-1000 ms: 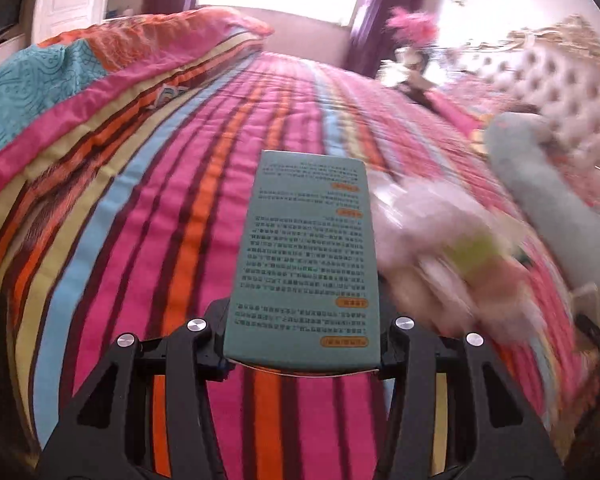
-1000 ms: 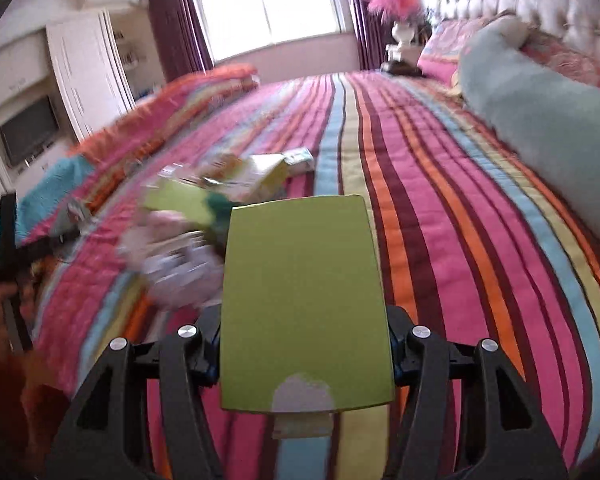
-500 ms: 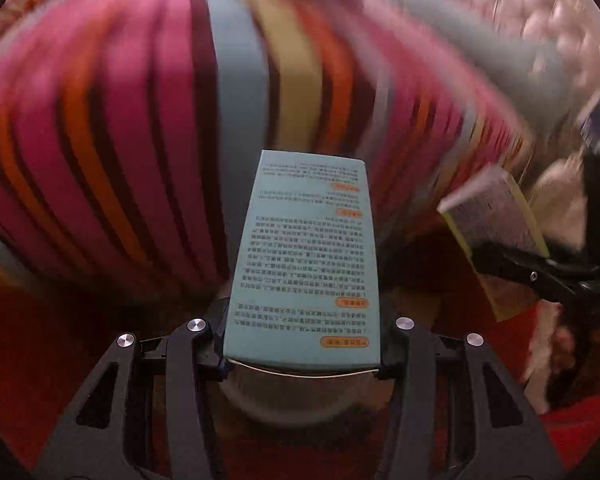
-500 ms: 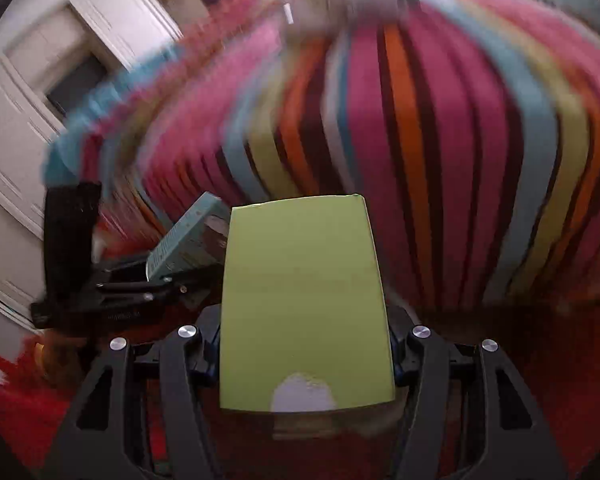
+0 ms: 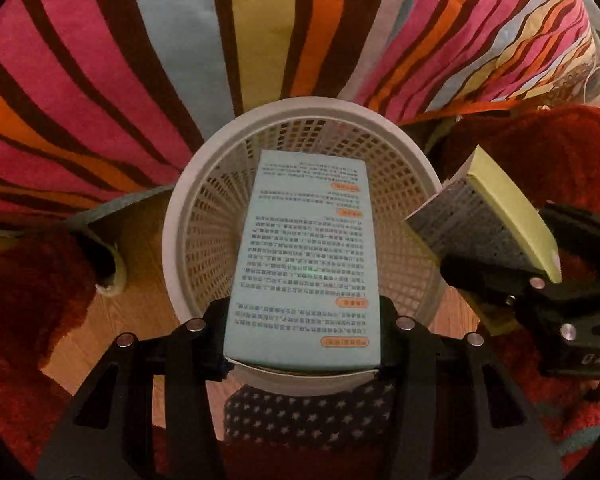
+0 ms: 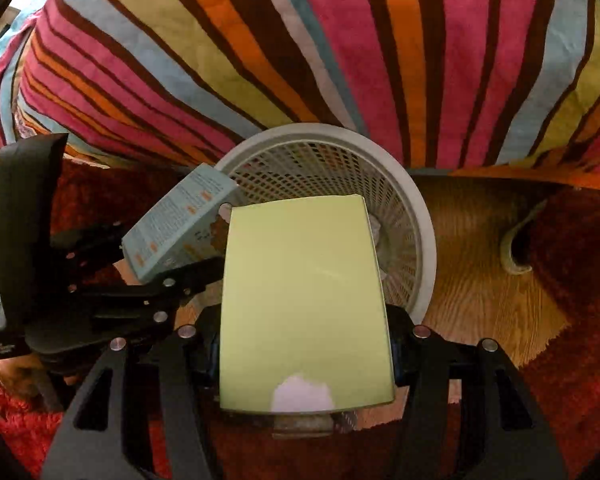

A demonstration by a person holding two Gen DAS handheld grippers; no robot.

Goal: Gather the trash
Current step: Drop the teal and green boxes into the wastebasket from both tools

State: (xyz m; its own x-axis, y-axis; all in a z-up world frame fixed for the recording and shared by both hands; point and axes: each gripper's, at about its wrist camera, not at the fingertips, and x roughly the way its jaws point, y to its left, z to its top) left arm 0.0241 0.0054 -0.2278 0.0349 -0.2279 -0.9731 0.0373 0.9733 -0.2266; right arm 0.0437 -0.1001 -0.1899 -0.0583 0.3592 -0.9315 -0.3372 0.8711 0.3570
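Holding at drop step: left hand-held gripper (image 5: 302, 336) pinching blue box (image 5: 306, 256), right hand-held gripper (image 6: 306, 354) pinching green box (image 6: 304, 300), both over white basket (image 5: 172, 232). Next: spread jaws; right one looks off-centre, shift it inward first.

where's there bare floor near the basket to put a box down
Bare wood floor lies right of the white basket, bordered by the red rug and the striped bedspread. A smaller patch lies on its left. Over the basket it is crowded: both claws hold the blue box and the green box there.
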